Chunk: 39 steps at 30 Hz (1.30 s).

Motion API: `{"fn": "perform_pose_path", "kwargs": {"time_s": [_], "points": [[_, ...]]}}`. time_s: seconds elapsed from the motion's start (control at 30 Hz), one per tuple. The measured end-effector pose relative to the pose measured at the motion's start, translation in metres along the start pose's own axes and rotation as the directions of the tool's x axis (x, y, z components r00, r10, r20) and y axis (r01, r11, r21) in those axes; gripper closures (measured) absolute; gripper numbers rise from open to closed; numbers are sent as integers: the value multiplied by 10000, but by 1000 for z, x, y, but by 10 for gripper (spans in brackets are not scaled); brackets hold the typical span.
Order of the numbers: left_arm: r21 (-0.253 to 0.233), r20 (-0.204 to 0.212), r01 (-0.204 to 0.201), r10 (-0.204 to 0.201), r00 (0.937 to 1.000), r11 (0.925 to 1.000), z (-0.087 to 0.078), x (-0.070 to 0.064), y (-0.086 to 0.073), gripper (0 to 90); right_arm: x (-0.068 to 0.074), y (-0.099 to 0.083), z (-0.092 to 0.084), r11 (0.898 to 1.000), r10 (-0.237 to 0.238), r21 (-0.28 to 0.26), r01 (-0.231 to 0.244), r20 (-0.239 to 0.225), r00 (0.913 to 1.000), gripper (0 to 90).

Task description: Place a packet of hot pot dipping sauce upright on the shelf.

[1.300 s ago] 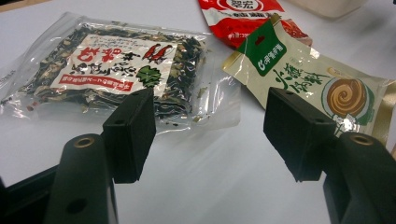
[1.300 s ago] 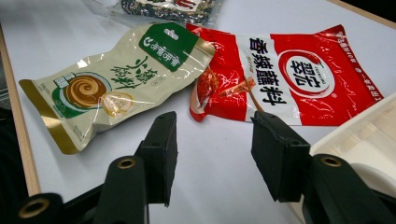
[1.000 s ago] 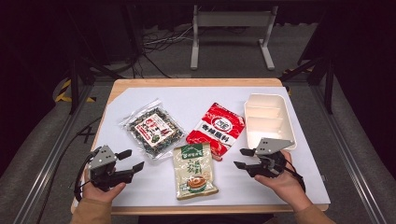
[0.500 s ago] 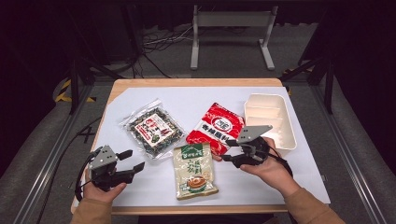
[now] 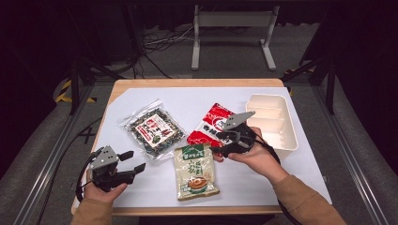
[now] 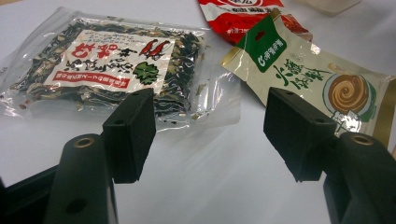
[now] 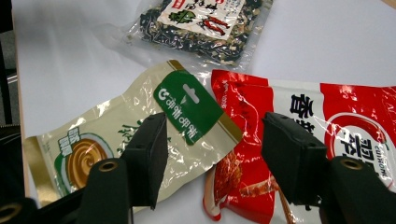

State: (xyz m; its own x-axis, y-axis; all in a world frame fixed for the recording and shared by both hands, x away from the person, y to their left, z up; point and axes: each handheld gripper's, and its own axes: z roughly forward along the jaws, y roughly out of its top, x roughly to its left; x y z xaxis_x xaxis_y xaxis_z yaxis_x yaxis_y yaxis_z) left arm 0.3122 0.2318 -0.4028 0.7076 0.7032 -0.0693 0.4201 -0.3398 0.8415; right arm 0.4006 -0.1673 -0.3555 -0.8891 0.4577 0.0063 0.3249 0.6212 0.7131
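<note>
Reaching step: right gripper (image 5: 217,143), jaws just opening and empty, nears probably the green-topped pouch (image 5: 195,171); next, straddle its far edge

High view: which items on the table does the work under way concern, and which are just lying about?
In play:
right hand-held gripper, jaws just opening, nothing between them
beige-and-green sauce pouch
red-and-white plastic packet

Lying about:
clear bag of dark dried spice mix
cream divided plastic tray
left hand-held gripper, open, holding nothing
</note>
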Motion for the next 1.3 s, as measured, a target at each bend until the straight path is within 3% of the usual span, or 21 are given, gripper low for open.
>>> {"fn": "perform_pose_path", "kwargs": {"time_s": [0.3,0.47,0.77,0.97,1.23,1.3], "points": [[25,57,42,-42,10000,10000,1,1,-1,345,-17,7,25,9987,291,426,-272,-437,9986,399],[79,32,63,-63,10000,9999,1,3,-1,346,-22,6,43,9969,145,784,-71,-940,9955,404],[124,18,139,-140,9999,9998,2,3,-2,345,-26,3,65,9952,-305,881,431,-1403,9896,413],[169,54,159,-160,9999,9997,3,4,-2,342,-26,1,72,9933,-448,967,636,-1859,9815,446],[189,48,209,-210,9998,9996,4,5,-2,339,-23,5,68,9860,-786,1265,1081,-2190,9726,562],[202,39,245,-246,9997,9995,4,5,-2,338,-20,7,64,9804,-929,1480,1302,-2357,9674,638]]}}
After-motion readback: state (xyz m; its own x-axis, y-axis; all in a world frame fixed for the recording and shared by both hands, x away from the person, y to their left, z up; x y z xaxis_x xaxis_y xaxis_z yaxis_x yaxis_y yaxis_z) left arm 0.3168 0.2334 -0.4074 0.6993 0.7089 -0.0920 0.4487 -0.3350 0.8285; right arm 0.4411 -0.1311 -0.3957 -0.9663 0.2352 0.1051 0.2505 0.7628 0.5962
